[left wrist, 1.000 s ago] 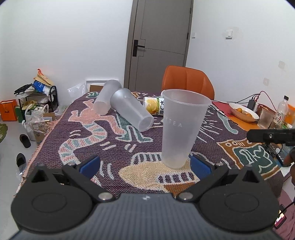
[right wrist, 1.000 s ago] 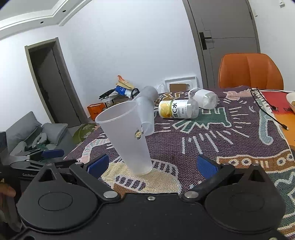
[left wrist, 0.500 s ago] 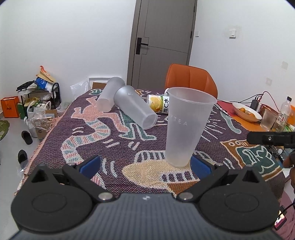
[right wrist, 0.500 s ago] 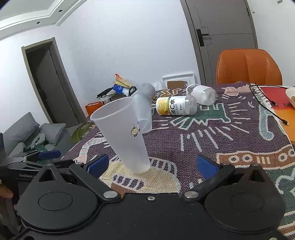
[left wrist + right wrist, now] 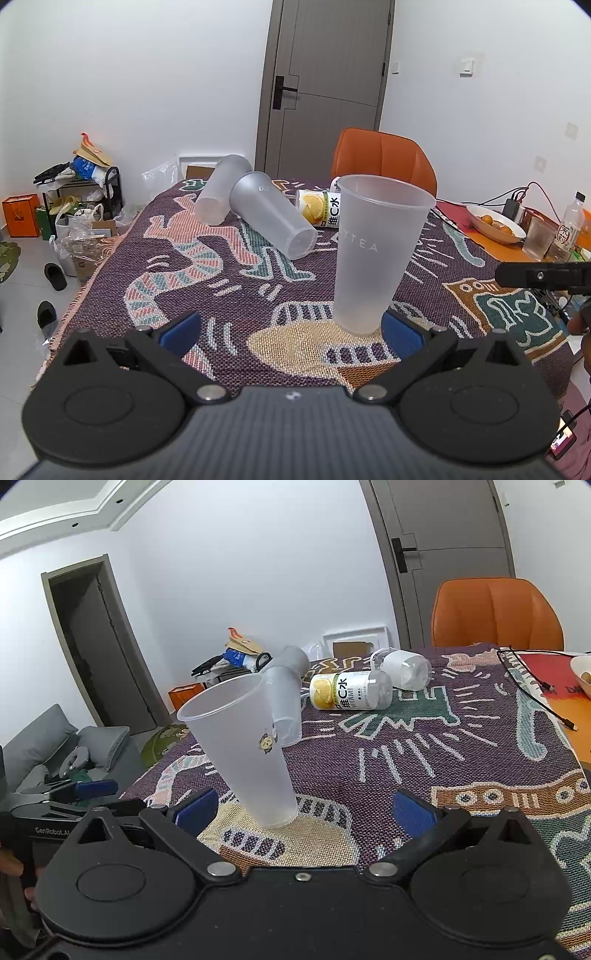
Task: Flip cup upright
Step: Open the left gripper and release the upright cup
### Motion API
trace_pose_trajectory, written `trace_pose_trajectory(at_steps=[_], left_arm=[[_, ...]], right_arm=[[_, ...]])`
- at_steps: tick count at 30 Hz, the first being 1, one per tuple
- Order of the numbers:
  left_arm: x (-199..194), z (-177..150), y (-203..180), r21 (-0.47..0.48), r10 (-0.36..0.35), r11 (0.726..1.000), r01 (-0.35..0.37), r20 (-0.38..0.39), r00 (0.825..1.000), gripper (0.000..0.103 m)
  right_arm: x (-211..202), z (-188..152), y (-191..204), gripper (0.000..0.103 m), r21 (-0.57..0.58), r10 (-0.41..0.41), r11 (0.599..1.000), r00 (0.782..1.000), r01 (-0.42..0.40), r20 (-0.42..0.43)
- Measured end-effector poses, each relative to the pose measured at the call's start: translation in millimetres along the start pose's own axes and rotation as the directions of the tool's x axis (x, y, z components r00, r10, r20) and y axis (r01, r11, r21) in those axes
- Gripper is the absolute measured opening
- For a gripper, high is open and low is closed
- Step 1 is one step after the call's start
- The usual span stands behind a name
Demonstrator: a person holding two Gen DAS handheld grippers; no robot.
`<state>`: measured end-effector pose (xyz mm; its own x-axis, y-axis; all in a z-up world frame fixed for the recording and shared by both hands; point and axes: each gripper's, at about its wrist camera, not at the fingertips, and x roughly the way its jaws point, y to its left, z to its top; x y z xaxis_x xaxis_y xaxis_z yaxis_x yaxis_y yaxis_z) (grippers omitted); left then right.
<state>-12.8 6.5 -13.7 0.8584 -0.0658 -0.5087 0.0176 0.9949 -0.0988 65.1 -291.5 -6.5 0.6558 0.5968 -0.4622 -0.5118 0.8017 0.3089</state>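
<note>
Bench [image 5: 461,295] under a patterned woven cloth [image 5: 229,280] fills most of both views, with an orange chair [image 5: 384,155] at its far edge. Frosted cup [image 5: 373,254] stands upright, mouth up, on a tan patch of the cloth near the front edge; in the right wrist view the same cup [image 5: 247,753] shows a small sticker on its side. Left hand-held gripper [image 5: 291,328] hangs just in front of the cup with its jaws spread wide and nothing between them; the cup's base sits just beside the right blue pad, and whether they touch cannot be told. Right hand-held gripper [image 5: 303,808] is likewise released, jaws wide apart, with the cup's base between the pads and nearer the left one, not touching either.

Farther back two more frosted cups [image 5: 269,214] lie on their sides, one leaning against the other. Beside them a bottle with a lemon label [image 5: 351,690] lies flat, partly hidden behind the upright cup in the left wrist view, and a clear bottle [image 5: 404,668] lies behind it. A bowl of small oranges [image 5: 495,223] sits at the right, cut off at the edge of the right wrist view. The print on the cup reads only in part
</note>
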Motion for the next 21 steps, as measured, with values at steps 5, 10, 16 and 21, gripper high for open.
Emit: trace_pose_trajectory(at_steps=[5,10,16,21], left_arm=[[-0.6,0.4,0.4,0.0,0.001,1.0,-0.001,0.003,1.0,0.103],[-1.6,0.1,1.0,0.001,-0.001,1.0,0.001,0.006,1.0,0.103],[-1.2,0.2,0.6,0.0,-0.004,1.0,0.004,0.007,1.0,0.103],[-0.8,-0.1,-1.2,0.005,-0.002,1.0,0.002,0.011,1.0,0.103]], right_arm=[[0.0,0.1,0.0,0.103,0.001,-0.001,1.0,1.0,0.001,-0.001],[1.1,-0.4,0.6,0.103,-0.005,0.005,1.0,1.0,-0.005,-0.004],[2.4,-0.6,0.1,0.103,-0.004,0.003,1.0,1.0,-0.003,-0.008],[3.3,-1.4,-0.2,0.103,-0.004,0.003,1.0,1.0,-0.003,-0.013]])
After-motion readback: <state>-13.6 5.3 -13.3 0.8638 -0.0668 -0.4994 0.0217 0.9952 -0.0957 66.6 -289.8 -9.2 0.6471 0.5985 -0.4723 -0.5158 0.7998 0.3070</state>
